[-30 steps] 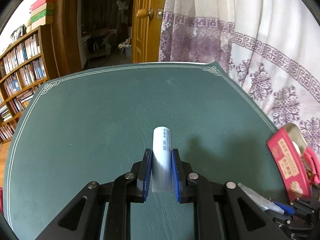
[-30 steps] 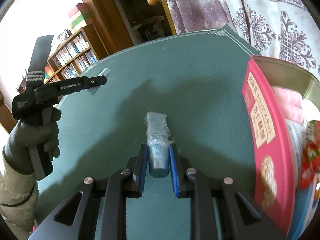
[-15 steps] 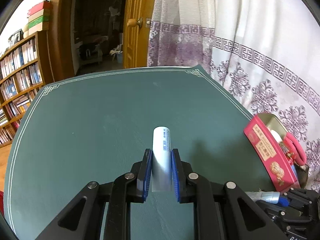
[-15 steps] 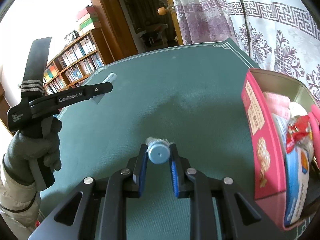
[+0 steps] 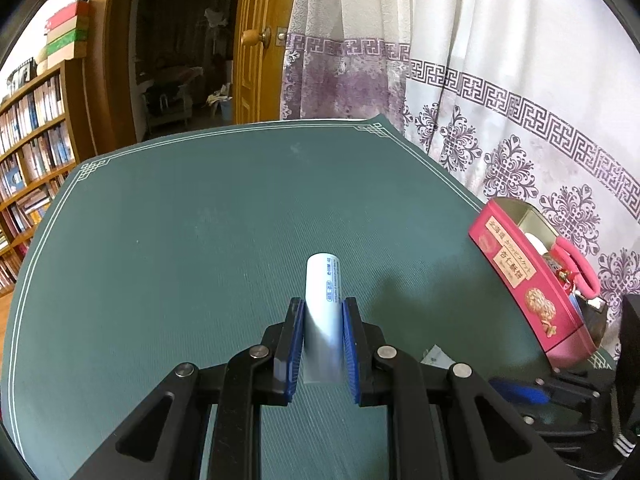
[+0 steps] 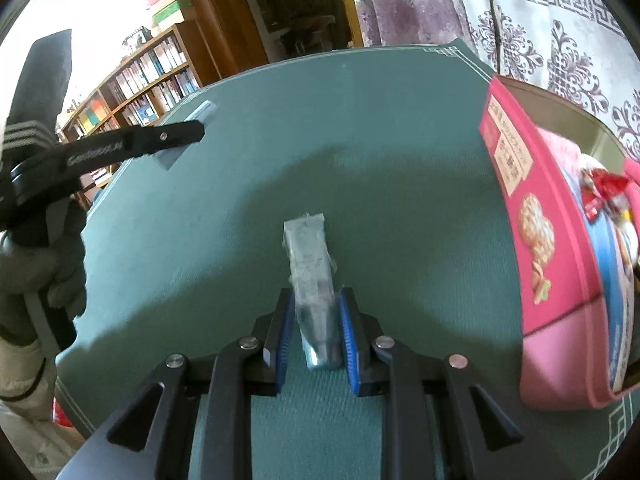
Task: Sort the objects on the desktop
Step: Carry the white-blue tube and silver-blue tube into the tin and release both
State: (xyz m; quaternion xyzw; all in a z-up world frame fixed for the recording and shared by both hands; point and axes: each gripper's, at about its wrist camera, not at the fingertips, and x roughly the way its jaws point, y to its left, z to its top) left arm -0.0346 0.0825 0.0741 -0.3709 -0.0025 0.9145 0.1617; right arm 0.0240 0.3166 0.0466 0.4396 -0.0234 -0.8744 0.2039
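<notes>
A green mat [image 5: 192,248] with a white border line covered the counter, its far edge meeting a patterned curtain [image 5: 500,92]. At the counter's right edge stood an open pink tin [image 6: 532,216], crowded with snack packets and a pink looped item. Over the mat's middle the left gripper [image 5: 322,344] had its jaws clenched on a white tube [image 5: 322,292], which stuck out forward, clear of the surface. The right gripper [image 6: 315,336], close to the tin's left wall, had its jaws grasping a plastic-wrapped silvery tube [image 6: 310,264] by its blue cap end. A gloved hand [image 6: 48,280] held the left handle.
</notes>
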